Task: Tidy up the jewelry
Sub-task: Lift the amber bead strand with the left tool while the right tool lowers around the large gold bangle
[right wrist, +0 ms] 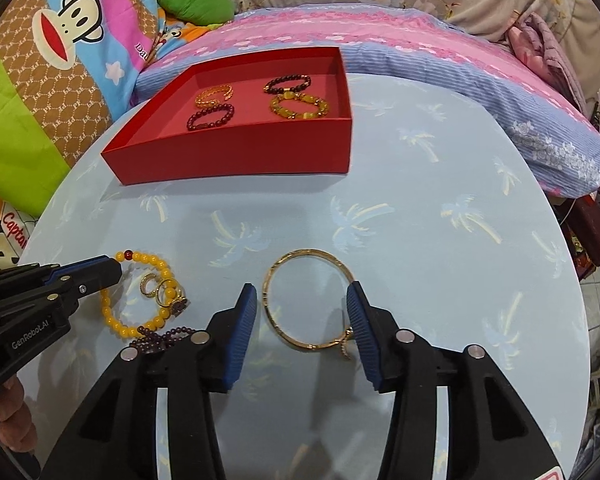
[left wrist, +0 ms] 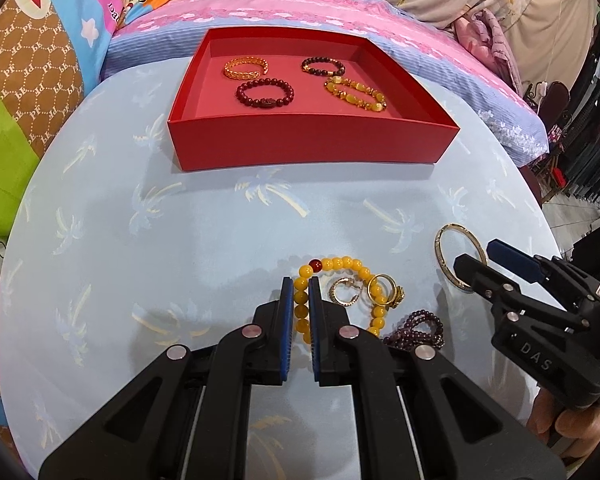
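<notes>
Tabletop [right wrist: 420,220], round and covered in pale blue palm-print cloth, fills most of both views, and I read the job as roughly half done.

At the upper centre of the left wrist view sits the red tray [left wrist: 312,142], already holding four bracelets: a gold chain bracelet [left wrist: 246,67], a dark bead bracelet [left wrist: 323,66], a red bead bracelet [left wrist: 265,95] and an amber bead bracelet [left wrist: 356,93]. These look sorted to me.

Still out on the cloth, low in both frames, I count a yellow bead bracelet [right wrist: 140,300], a gold bangle [right wrist: 308,300], a purple bead strand [left wrist: 418,330], and two small gold rings [left wrist: 380,288] lying inside the yellow loop, tangled close together.

My left gripper [left wrist: 302,292] has its fingers closed on one side of the yellow bead bracelet, beads pinched between the blue pads, so I judge that piece goes next. My right gripper [right wrist: 302,300] has its fingers spread, one on either side of the gold bangle at lower centre of the right wrist view; the right finger sits against the rim, the left just clear, so nothing is gripped yet.
</notes>
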`<state>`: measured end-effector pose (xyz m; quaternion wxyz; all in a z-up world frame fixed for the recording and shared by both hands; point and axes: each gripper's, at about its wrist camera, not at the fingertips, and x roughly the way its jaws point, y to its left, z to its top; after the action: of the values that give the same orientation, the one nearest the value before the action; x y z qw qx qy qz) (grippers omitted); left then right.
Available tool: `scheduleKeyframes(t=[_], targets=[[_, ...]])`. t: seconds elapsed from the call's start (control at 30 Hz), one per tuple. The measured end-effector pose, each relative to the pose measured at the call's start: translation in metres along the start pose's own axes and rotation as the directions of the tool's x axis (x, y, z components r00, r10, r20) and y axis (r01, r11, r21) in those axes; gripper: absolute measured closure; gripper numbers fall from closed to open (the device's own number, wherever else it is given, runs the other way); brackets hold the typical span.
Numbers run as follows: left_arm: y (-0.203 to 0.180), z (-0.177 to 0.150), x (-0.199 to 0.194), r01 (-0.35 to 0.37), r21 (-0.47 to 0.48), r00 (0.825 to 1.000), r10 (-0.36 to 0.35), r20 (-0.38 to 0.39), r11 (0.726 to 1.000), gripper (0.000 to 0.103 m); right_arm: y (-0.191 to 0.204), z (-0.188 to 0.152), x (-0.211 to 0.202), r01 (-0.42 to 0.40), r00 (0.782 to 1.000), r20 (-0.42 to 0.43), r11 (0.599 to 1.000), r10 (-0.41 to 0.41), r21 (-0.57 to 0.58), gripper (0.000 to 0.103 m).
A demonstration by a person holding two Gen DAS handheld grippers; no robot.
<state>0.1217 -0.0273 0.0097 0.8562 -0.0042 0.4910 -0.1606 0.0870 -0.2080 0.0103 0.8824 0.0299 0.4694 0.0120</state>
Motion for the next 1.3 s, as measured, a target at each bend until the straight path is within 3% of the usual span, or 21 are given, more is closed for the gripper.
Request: scheduleKeyframes(t=[0.33, 0.4, 0.57, 0.7, 0.77, 1.0, 1.3], targets=[[0.000, -0.002, 0.003, 0.005, -0.005, 1.000, -0.005, -0.006, 1.000, 0.096, -0.015, -0.005, 0.007, -0.049, 0.998, -0.037, 0.997, 0.051, 0.051, 0.045], [0.001, -0.002, 0.004, 0.007, -0.007, 1.000, -0.007, -0.009, 1.000, 0.096, -0.011, -0.005, 0.008, -0.047, 0.998, -0.035, 0.998, 0.048, 0.041, 0.040], [0.001, -0.003, 0.007, 0.010, -0.008, 1.000, -0.010, -0.014, 1.000, 0.096, 0.003, -0.002, 0.016, -0.010, 0.999, -0.032, 1.000, 0.010, -0.009, 0.038], [0.001, -0.003, 0.008, 0.010, -0.008, 1.000, -0.010, -0.018, 1.000, 0.096, 0.012, 0.000, 0.021, 0.040, 0.999, -0.014, 0.998, -0.041, -0.056, 0.041], [0.002, -0.003, 0.008, 0.012, -0.010, 1.000, -0.013, -0.020, 1.000, 0.096, 0.012, 0.001, 0.020, 0.034, 0.999, -0.012, 0.998, -0.035, -0.055, 0.048], [-0.001, 0.004, -0.005, 0.060, -0.016, 0.998, -0.060, 0.002, 0.998, 0.096, 0.008, 0.003, 0.013, 0.012, 1.000, -0.010, 1.000, -0.012, -0.022, 0.048], [-0.025, 0.024, -0.048, 0.125, 0.043, 0.987, -0.129, 0.091, 0.991, 0.096, 0.005, 0.018, -0.011, -0.030, 0.999, 0.044, 0.999, 0.029, 0.012, 0.049]])
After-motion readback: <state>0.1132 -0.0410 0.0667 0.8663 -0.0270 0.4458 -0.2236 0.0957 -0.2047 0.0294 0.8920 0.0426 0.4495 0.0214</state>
